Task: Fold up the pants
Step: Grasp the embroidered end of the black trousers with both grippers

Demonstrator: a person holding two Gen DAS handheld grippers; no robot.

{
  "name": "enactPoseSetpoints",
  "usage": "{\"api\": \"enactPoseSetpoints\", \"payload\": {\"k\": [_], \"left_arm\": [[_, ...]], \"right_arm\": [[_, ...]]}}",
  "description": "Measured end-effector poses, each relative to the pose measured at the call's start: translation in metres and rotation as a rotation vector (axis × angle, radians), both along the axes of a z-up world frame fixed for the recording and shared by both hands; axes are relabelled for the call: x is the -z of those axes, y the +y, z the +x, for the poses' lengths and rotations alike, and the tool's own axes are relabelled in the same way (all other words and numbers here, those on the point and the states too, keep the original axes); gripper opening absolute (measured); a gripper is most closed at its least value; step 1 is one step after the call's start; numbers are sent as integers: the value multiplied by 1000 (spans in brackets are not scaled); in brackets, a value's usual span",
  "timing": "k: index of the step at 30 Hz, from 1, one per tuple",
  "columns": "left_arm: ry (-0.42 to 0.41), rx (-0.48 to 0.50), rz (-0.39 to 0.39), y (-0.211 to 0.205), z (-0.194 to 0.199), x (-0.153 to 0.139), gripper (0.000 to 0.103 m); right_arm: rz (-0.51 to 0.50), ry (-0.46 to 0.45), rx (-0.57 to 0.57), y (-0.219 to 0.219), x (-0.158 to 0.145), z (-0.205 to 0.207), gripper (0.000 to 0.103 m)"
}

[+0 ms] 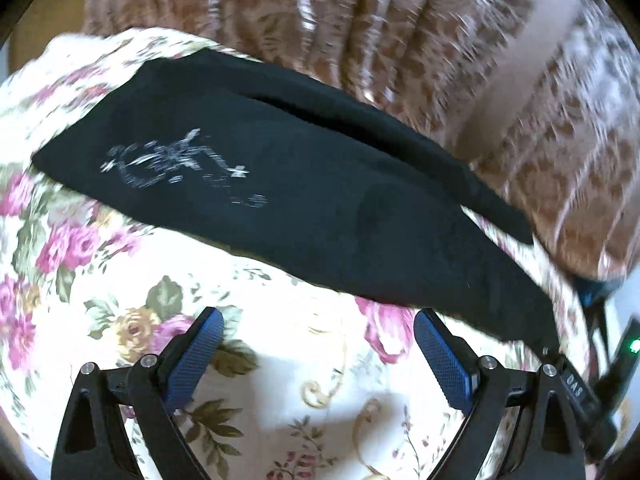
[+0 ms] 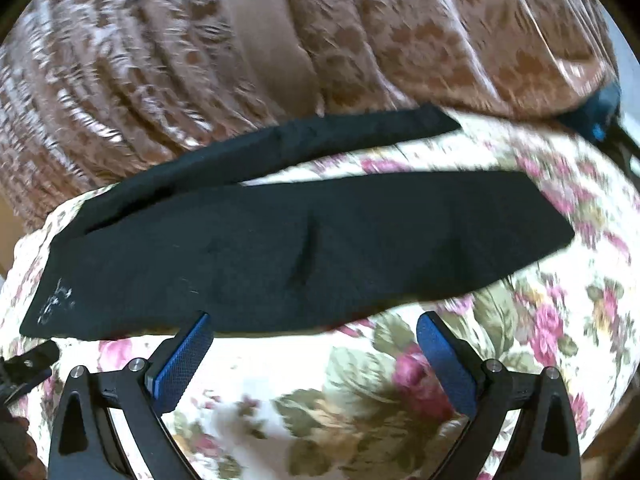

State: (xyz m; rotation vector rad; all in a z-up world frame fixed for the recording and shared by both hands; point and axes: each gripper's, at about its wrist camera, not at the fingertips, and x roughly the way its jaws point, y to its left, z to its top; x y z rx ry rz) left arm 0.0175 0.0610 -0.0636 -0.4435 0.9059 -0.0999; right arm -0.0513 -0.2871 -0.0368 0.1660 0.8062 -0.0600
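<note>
Black pants (image 1: pixel 280 184) with a white print (image 1: pixel 176 164) lie spread flat across a floral sheet (image 1: pixel 280 360). In the right wrist view the pants (image 2: pixel 320 248) stretch left to right, their two legs parted at the right end. My left gripper (image 1: pixel 318 320) hovers open just in front of the near edge of the pants, nothing between its blue pads (image 1: pixel 200 352). My right gripper (image 2: pixel 314 324) is open too, close to the near edge of the front leg, its left fingertip at the fabric's rim. Both views are blurred.
A brown patterned blanket (image 2: pixel 280 40) bunches up behind the pants. The floral sheet (image 2: pixel 400 380) covers the surface in front of them. The other gripper's black body (image 1: pixel 616 364) shows at the right edge of the left wrist view. A dark blue object (image 2: pixel 600 116) lies far right.
</note>
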Motion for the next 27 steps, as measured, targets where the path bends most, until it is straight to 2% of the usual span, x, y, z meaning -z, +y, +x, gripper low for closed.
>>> {"api": "enactPoseSetpoints", "payload": {"k": [3, 7, 12, 14, 21, 24, 27], "left_arm": [[9, -31, 5, 14, 2, 6, 96], [-4, -79, 23, 36, 3, 11, 96], [-31, -125, -56, 64, 5, 17, 96], [-57, -141, -85, 70, 4, 17, 96], [-125, -204, -129, 92, 9, 21, 96], [-134, -232, -139, 106, 10, 24, 96], [-149, -231, -190, 119, 11, 29, 96]], "right_arm": [[92, 33, 53, -29, 9, 4, 103], [229, 11, 133, -73, 16, 2, 101], [452, -7, 250, -132, 31, 1, 91], [517, -21, 284, -150, 36, -1, 82], [597, -61, 307, -180, 43, 16, 69], [603, -69, 323, -188, 47, 24, 57], [615, -73, 336, -195, 51, 32, 46]]}}
